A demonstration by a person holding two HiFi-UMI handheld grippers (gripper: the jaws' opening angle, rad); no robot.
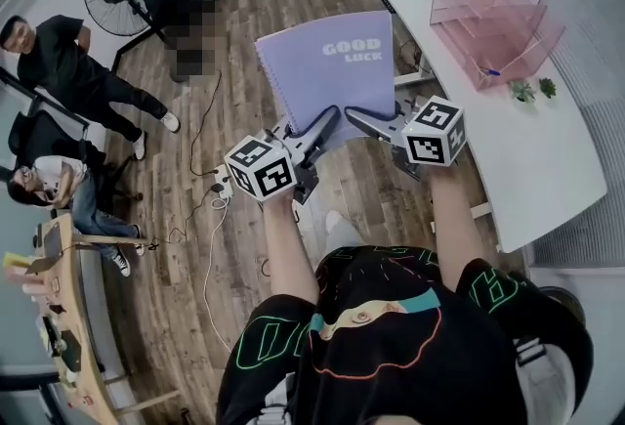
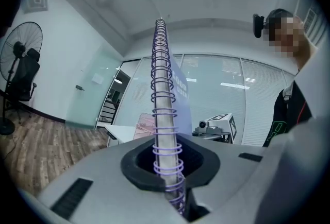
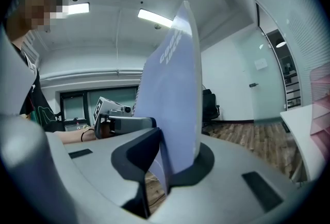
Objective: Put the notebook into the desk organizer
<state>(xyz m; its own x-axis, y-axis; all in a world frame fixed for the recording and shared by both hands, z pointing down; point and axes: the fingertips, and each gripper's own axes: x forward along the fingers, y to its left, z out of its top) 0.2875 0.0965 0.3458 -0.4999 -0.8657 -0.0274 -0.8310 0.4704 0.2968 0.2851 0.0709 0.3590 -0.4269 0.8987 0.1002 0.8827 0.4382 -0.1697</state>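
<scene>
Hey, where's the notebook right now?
In the head view the notebook is held up over the wood floor, its near edge clamped by the left tongs and the right tongs, just left of the white desk with the pink organizer.

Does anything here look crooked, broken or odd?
Nothing stands out. The notebook looks undamaged, held in the air with the left gripper shut on its spiral edge and the right gripper on its cover. The desk organizer stands on the table.
</scene>
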